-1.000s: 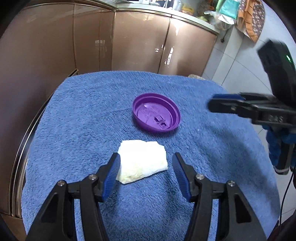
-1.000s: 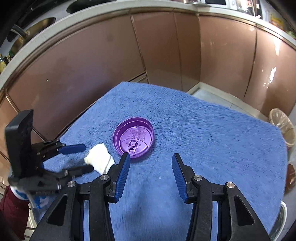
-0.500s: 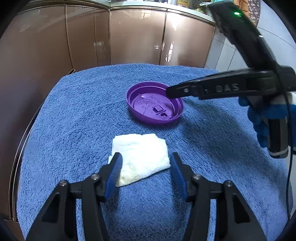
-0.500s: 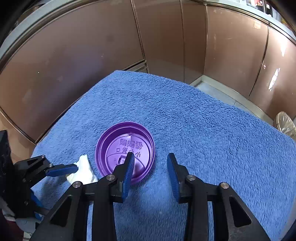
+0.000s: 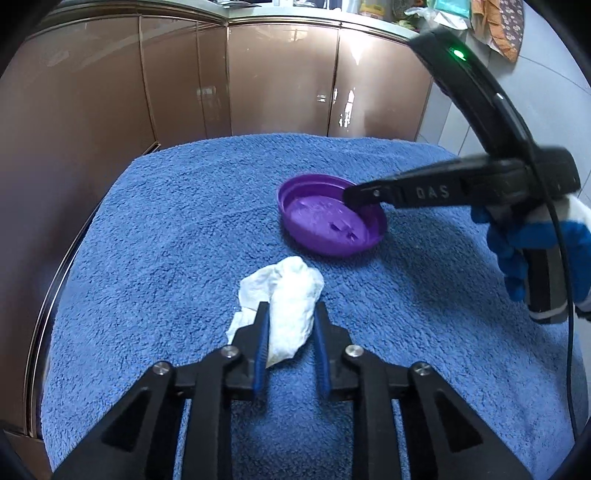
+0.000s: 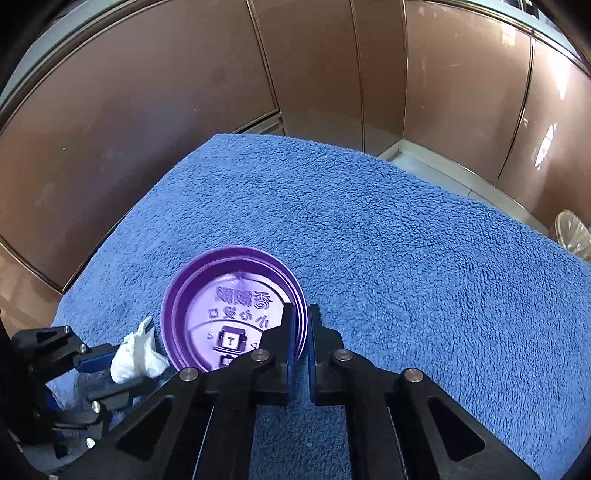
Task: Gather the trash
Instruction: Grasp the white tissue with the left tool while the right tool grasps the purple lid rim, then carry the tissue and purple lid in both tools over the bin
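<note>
A white crumpled tissue point(image 5: 288, 306) lies on the blue towel point(image 5: 166, 229). My left gripper point(image 5: 290, 314) has its jaws closing on the tissue, and the blue pads squeeze it from both sides. A purple cup lid point(image 6: 229, 310) lies upside down just beyond the tissue. My right gripper point(image 6: 300, 314) is shut on the lid's right rim, one finger inside it and one outside. In the left wrist view the right gripper point(image 5: 351, 195) reaches in from the right onto the lid point(image 5: 328, 225). The right wrist view shows the left gripper point(image 6: 110, 369) with the tissue point(image 6: 136, 350) at the lower left.
Brown glossy cabinet doors point(image 5: 280, 77) stand behind the towel-covered surface. A person's blue-gloved hand point(image 5: 517, 251) holds the right gripper's handle. A lined bin point(image 6: 574, 232) sits on the floor at the far right. Clutter lies on the counter point(image 5: 436, 18) above the cabinets.
Both grippers moved down and forward, then closed. The left one pinched the flat tissue into a bunch. The right one came in over the lid and shut on its rim.
</note>
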